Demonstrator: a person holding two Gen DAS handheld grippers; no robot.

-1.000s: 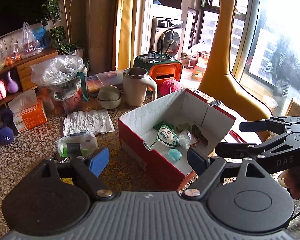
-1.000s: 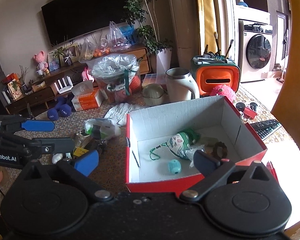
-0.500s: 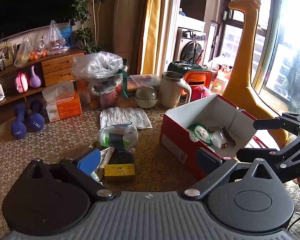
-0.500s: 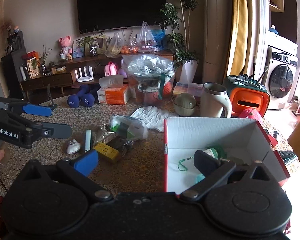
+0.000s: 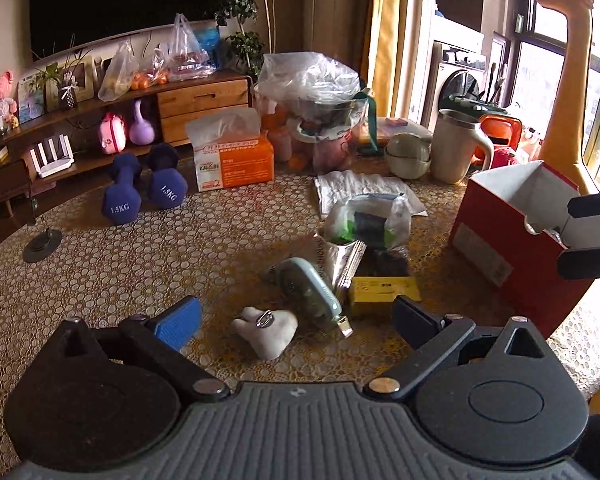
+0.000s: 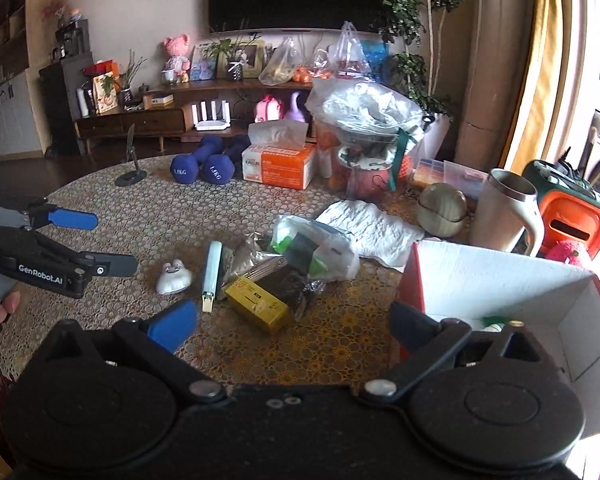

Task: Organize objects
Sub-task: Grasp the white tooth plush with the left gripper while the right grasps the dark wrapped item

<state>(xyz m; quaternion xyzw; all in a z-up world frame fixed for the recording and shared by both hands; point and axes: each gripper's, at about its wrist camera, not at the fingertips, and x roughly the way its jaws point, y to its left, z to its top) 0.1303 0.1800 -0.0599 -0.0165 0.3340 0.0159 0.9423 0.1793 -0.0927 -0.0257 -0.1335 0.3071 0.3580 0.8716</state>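
Window (image 5: pixel 556 76) glare from the right; dim, fisheye-bent edges.

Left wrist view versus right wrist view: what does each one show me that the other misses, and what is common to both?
Left wrist only: the yellow giraffe figure by the window, and the red outer wall of the box.

Right wrist only: the box's white inside, with something green low down, and the dark cabinet far left.

Both: the white tooth-shaped toy, the pale blue stick, the yellow packet, the dumbbells, the tissue box, the mug. Left gripper and right gripper are open and empty.
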